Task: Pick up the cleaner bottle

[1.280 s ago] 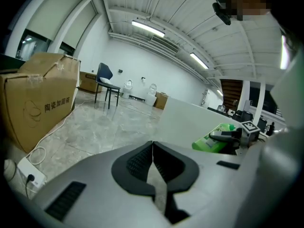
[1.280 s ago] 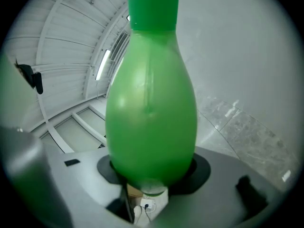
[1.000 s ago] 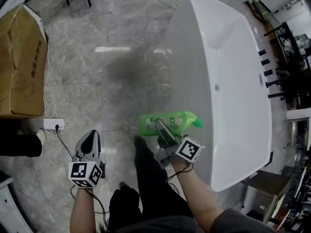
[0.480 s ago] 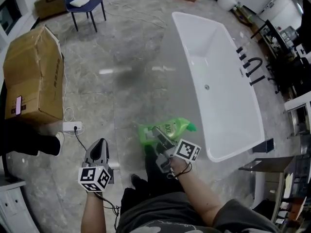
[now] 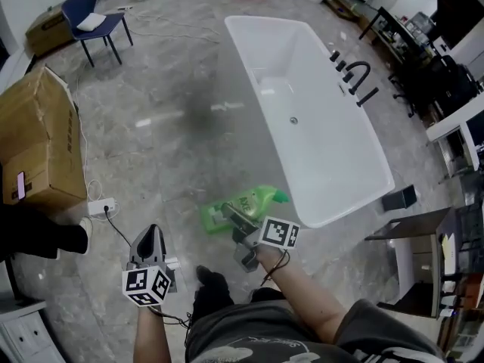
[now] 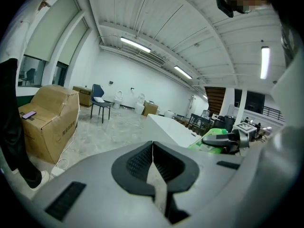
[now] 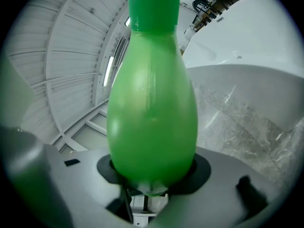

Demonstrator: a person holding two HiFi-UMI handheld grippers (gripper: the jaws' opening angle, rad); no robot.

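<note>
**bottle held off the floor in the right gripper, left gripper empty**

head view, clock directions read from the middle of the frame. the right gripper (image 5: 230, 217) sits at 6 o'clock. its jaws stand wide and press on both sides of the bottle (image 5: 249, 200), a green cleaner bottle. the bottle lies nearly level, its cap (image 5: 281, 197) pointing to 3 o'clock, toward the near corner of the tub (image 5: 306, 100). bottle and tub are close in the frame but apart.

right gripper view: the bottle fills the middle. its broad lower body is seated between the two dark pads, and its neck and cap run away to 12 o'clock. the tub's white wall lies behind it at 3 o'clock.

left gripper view: the left gripper (image 6: 152, 159) has its ribbed jaws shut together with nothing between them. at 3 o'clock the bottle shows again, clamped in the right gripper and clear of the floor (image 6: 109, 129).

in the head view the left gripper lies at 7 o'clock, well apart from the bottle, its tip pointing to 12 o'clock.

surroundings, head view:
- the tub is white and runs from 12 to 3 o'clock, with a black tap (image 5: 361, 79) on its far rim.
- a box (image 5: 38, 138) of brown card stands at 9 o'clock, with a phone (image 5: 19, 185) lying on its top.
- a power strip (image 5: 100, 206) lies on the grey marble floor just below the box, at 8 o'clock.
- a blue chair (image 5: 94, 23) stands at 11 o'clock.
</note>
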